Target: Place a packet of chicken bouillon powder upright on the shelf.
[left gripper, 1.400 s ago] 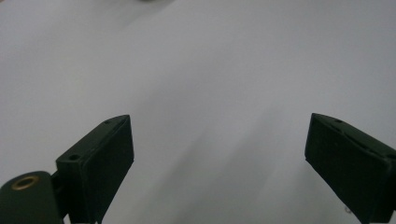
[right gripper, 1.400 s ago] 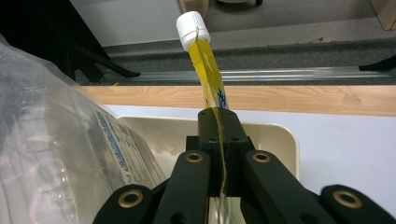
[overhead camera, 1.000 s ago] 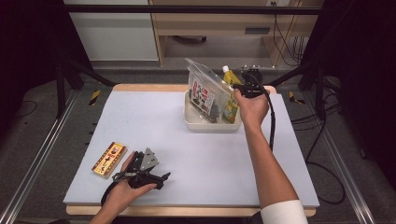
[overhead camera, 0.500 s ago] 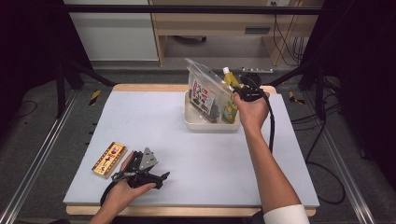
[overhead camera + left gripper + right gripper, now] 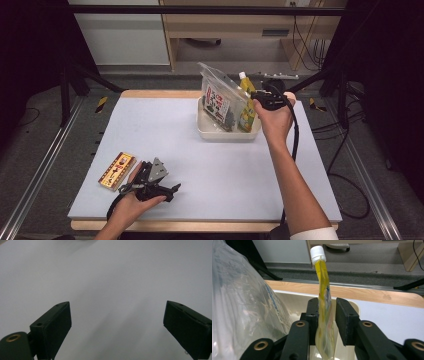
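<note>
You are working at the counter, where a white bin is sitting at the far right. A clear bag is already leaning in the bin, and beside it the yellow pouch with its white cap is standing upright, so the packing looks partly done. A flat snack box is lying at the near left edge, well apart from the bin; judging by the layout, that one is left to go in.

Your right gripper is reaching over the bin with the pouch between its fingers. They have just been opening: the left one is brushing the pouch while a gap is showing at the right one, so the pouch is being released. Your left gripper is resting near the box, fingers spread wide and holding nothing.
</note>
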Demonstrator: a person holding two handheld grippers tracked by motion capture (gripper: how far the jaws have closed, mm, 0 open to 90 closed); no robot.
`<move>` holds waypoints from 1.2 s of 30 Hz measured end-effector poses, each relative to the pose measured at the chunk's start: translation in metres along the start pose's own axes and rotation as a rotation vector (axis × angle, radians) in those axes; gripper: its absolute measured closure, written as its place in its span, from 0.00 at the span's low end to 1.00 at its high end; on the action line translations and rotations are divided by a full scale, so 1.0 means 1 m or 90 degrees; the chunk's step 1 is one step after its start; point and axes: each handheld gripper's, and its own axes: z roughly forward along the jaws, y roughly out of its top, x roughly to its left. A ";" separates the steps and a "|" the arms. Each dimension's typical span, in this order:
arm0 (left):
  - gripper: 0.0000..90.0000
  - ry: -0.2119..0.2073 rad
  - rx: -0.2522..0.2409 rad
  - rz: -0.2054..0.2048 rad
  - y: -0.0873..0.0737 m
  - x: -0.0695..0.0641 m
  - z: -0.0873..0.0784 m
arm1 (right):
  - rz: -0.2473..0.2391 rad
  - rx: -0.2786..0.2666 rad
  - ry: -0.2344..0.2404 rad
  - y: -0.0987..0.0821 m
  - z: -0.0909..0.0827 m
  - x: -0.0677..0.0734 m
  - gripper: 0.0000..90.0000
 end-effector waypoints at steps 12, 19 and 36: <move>0.08 0.006 0.000 -0.002 0.000 0.002 -0.001 | -0.026 -0.016 0.017 -0.007 -0.021 -0.002 0.70; 0.07 0.007 -0.004 -0.011 -0.001 0.006 -0.003 | -0.061 -0.032 0.018 -0.021 -0.039 -0.001 0.56; 0.06 0.017 -0.009 -0.023 -0.003 0.017 -0.011 | -0.111 -0.041 0.005 -0.082 -0.055 0.008 0.24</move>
